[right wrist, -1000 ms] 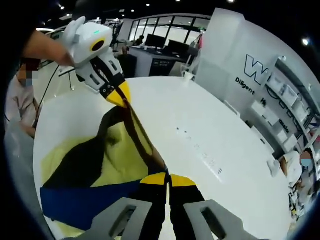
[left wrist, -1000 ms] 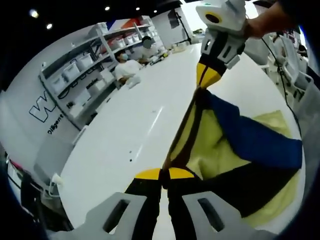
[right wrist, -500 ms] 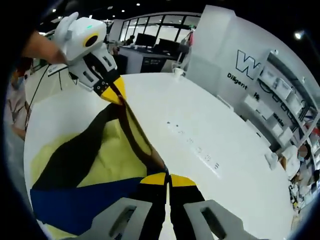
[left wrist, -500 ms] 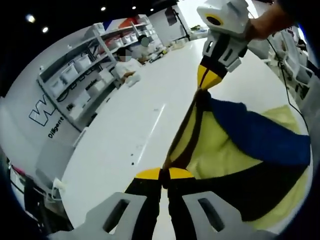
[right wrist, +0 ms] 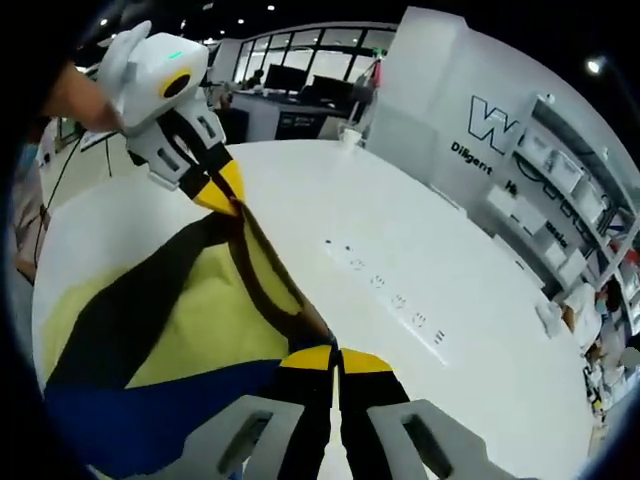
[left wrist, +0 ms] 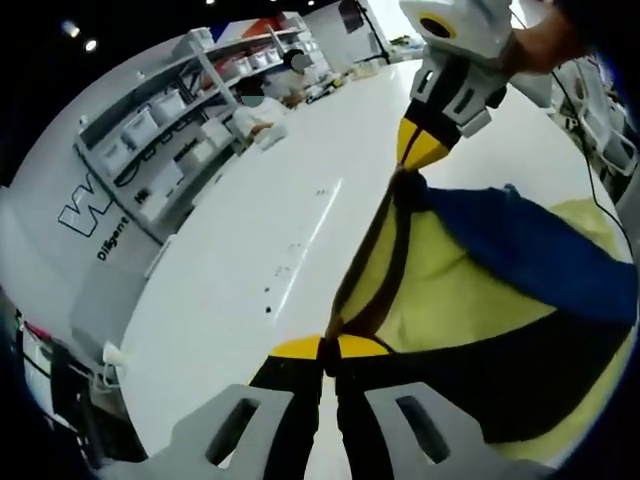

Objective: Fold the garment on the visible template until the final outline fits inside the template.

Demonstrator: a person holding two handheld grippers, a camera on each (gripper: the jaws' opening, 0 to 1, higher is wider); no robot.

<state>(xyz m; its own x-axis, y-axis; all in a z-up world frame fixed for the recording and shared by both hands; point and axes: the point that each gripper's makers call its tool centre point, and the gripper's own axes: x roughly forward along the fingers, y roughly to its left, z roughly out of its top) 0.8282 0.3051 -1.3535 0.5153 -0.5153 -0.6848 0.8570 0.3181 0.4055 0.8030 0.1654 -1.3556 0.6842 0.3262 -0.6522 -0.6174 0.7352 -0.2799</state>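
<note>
A garment (left wrist: pixel 450 300) with yellow, black and blue panels hangs over the white table (left wrist: pixel 250 270). Its dark edge is stretched taut between the two grippers. My left gripper (left wrist: pixel 322 348) is shut on one end of that edge, at the bottom of the left gripper view. The right gripper (left wrist: pixel 415 160), held by a hand, is shut on the other end, further up. In the right gripper view my right gripper (right wrist: pixel 336 355) pinches the garment (right wrist: pixel 190 310), and the left gripper (right wrist: pixel 222 192) clamps the far end. I cannot make out a template.
Small dark marks (right wrist: pixel 385 292) run in a row across the table (right wrist: pixel 450 260). Shelves with white bins (left wrist: pixel 160 120) line the wall, and a person (left wrist: pixel 250 112) sits at the table's far end. A cable (left wrist: pixel 590 170) trails at the right.
Both views have shifted slightly and the garment now takes up more of each. The taut edge stays between the two grippers, and both grips are unchanged.
</note>
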